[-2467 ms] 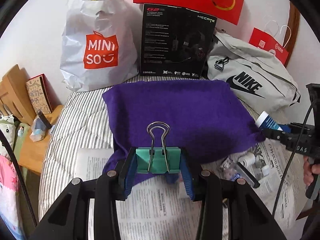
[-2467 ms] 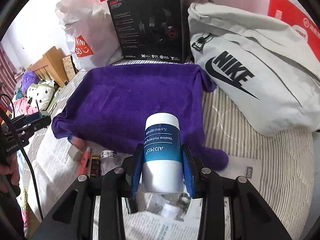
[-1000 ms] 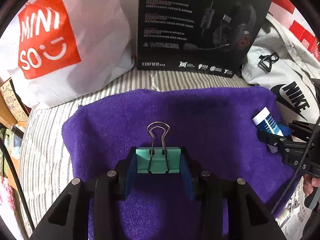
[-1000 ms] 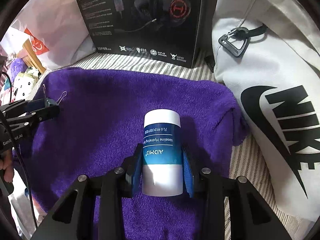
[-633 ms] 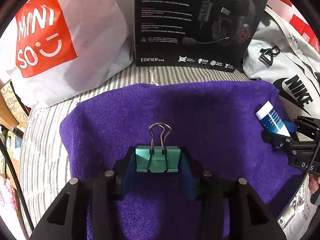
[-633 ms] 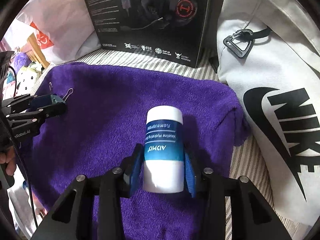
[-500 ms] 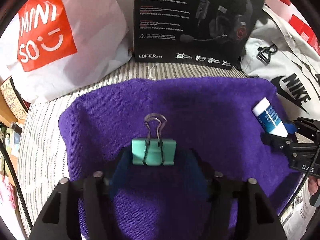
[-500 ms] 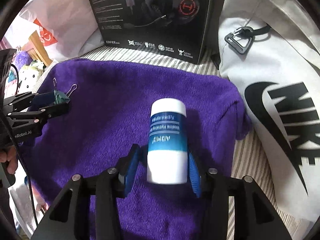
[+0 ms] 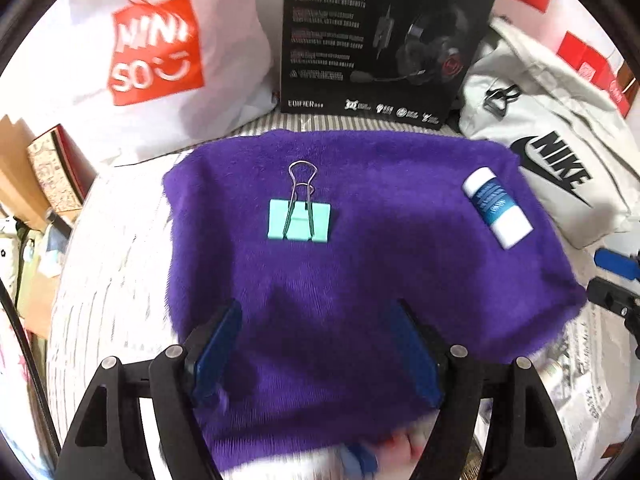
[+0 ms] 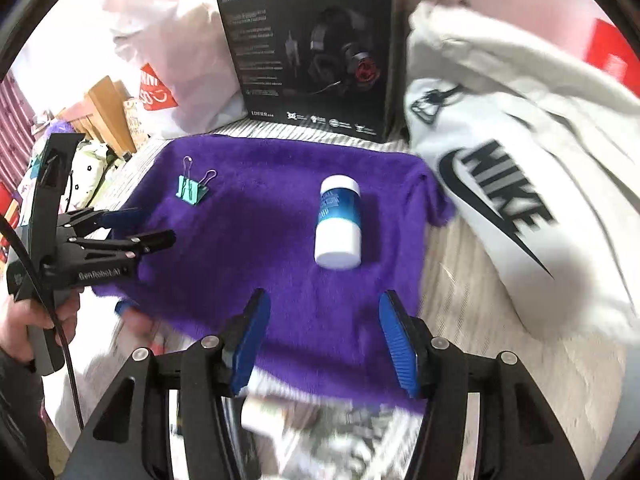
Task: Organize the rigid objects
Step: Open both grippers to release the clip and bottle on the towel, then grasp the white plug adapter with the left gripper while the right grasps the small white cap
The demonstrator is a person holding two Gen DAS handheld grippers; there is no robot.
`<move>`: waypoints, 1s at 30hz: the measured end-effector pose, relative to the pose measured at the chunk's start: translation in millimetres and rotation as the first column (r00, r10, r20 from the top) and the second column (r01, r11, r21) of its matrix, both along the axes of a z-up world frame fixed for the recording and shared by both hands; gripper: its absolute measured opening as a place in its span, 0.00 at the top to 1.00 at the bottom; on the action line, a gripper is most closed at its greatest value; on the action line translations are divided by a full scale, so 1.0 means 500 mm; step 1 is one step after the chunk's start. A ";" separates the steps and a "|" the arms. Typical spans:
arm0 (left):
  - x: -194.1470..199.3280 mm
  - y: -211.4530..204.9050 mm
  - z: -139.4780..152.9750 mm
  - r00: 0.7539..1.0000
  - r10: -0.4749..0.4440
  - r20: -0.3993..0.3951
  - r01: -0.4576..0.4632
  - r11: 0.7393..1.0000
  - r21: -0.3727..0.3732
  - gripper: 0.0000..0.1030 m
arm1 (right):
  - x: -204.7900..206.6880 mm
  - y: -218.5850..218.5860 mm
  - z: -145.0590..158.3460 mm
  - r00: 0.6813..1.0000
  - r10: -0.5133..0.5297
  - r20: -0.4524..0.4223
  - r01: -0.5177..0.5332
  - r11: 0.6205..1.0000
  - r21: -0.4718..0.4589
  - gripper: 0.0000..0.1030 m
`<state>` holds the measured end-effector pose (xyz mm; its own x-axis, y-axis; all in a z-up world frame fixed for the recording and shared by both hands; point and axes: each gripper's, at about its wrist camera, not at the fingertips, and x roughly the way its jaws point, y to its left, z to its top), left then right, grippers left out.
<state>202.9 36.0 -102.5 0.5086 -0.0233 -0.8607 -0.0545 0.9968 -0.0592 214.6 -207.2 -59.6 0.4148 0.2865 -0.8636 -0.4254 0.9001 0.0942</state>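
Observation:
A teal binder clip (image 9: pixel 299 220) (image 10: pixel 192 190) lies flat on the purple towel (image 9: pixel 360 280) (image 10: pixel 260 240), left of centre. A blue-and-white Vaseline tube (image 9: pixel 497 207) (image 10: pixel 339 222) lies on the towel's right part. My left gripper (image 9: pixel 316 354) (image 10: pixel 140 226) hangs back from the clip, jaws opening, nothing between them. Pulled back near the towel's front edge, my right gripper (image 10: pixel 322 344) is also opening and holds nothing; its blue pad (image 9: pixel 616 262) shows at the left wrist view's right edge.
A black headset box (image 9: pixel 384 40) (image 10: pixel 312 52), a white Miniso bag (image 9: pixel 152 60) and a white Nike bag (image 9: pixel 560 168) (image 10: pixel 520 184) stand behind the towel on the striped bed. Newspaper (image 9: pixel 576 380) with small items lies in front. A hand (image 10: pixel 36 320) holds the left gripper.
Both grippers opened and let go: the clip and the tube now lie on the towel. Both grippers drew back toward the front edge and rose a little.

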 end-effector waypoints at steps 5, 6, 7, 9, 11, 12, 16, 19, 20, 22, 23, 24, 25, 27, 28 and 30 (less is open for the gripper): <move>-0.090 0.005 0.036 0.999 -0.004 0.050 0.005 1.000 -0.021 0.27 | -0.089 -0.062 -0.010 0.997 -0.079 0.003 0.079 0.997 -0.010 0.45; -0.107 0.006 0.040 0.998 -0.004 0.061 0.006 1.000 -0.023 0.27 | -0.107 -0.074 -0.017 0.996 -0.091 -0.002 0.091 0.996 -0.002 0.45; -0.125 0.006 0.041 0.998 -0.005 0.068 0.006 1.000 -0.025 0.27 | -0.128 -0.089 -0.028 0.994 -0.111 -0.013 0.111 0.994 0.008 0.45; -0.158 0.002 0.039 0.997 -0.016 0.069 0.019 0.999 -0.031 0.27 | -0.158 -0.111 -0.050 0.990 -0.139 -0.035 0.140 0.990 0.014 0.45; -0.182 -0.009 0.029 0.997 -0.036 0.064 0.038 0.999 -0.026 0.27 | -0.180 -0.127 -0.071 0.985 -0.164 -0.051 0.165 0.986 0.008 0.45; -0.191 -0.013 0.025 0.997 -0.040 0.064 0.041 0.999 -0.018 0.27 | -0.190 -0.138 -0.083 0.983 -0.176 -0.061 0.176 0.984 0.008 0.45; -0.232 -0.029 0.003 0.997 -0.054 0.052 0.054 0.998 0.017 0.27 | -0.218 -0.158 -0.108 0.978 -0.198 -0.071 0.199 0.980 0.006 0.48; -0.252 -0.034 -0.009 0.997 -0.064 0.048 0.064 0.998 0.000 0.27 | -0.229 -0.160 -0.116 0.979 -0.196 -0.059 0.196 0.981 -0.005 0.48; -0.255 -0.036 -0.012 0.997 -0.065 0.046 0.065 0.998 -0.005 0.27 | -0.228 -0.159 -0.120 0.979 -0.195 -0.056 0.194 0.981 -0.014 0.48; -0.257 -0.039 -0.019 0.997 -0.064 0.044 0.064 0.998 -0.012 0.27 | -0.223 -0.156 -0.128 0.979 -0.197 -0.053 0.196 0.980 -0.033 0.51; -0.258 -0.039 -0.024 0.997 -0.063 0.039 0.064 0.998 -0.017 0.27 | -0.220 -0.155 -0.130 0.979 -0.198 -0.053 0.196 0.980 -0.036 0.53; -0.257 -0.040 -0.029 0.998 -0.062 0.032 0.062 0.998 -0.018 0.27 | -0.218 -0.155 -0.134 0.979 -0.197 -0.051 0.196 0.980 -0.036 0.55; -0.257 -0.040 -0.032 0.998 -0.060 0.028 0.061 0.998 -0.018 0.27 | -0.215 -0.156 -0.136 0.979 -0.196 -0.050 0.194 0.980 -0.033 0.61; -0.257 -0.038 -0.040 0.998 -0.059 0.026 0.060 0.998 -0.027 0.27 | -0.210 -0.154 -0.141 0.980 -0.192 -0.049 0.191 0.981 -0.037 0.64; -0.255 -0.039 -0.042 0.998 -0.059 0.025 0.059 0.998 -0.031 0.27 | -0.209 -0.153 -0.140 0.981 -0.191 -0.036 0.190 0.981 -0.039 0.65; -0.250 -0.039 -0.048 0.998 -0.062 0.023 0.063 0.997 -0.047 0.27 | -0.206 -0.152 -0.141 0.980 -0.195 -0.032 0.194 0.980 -0.042 0.70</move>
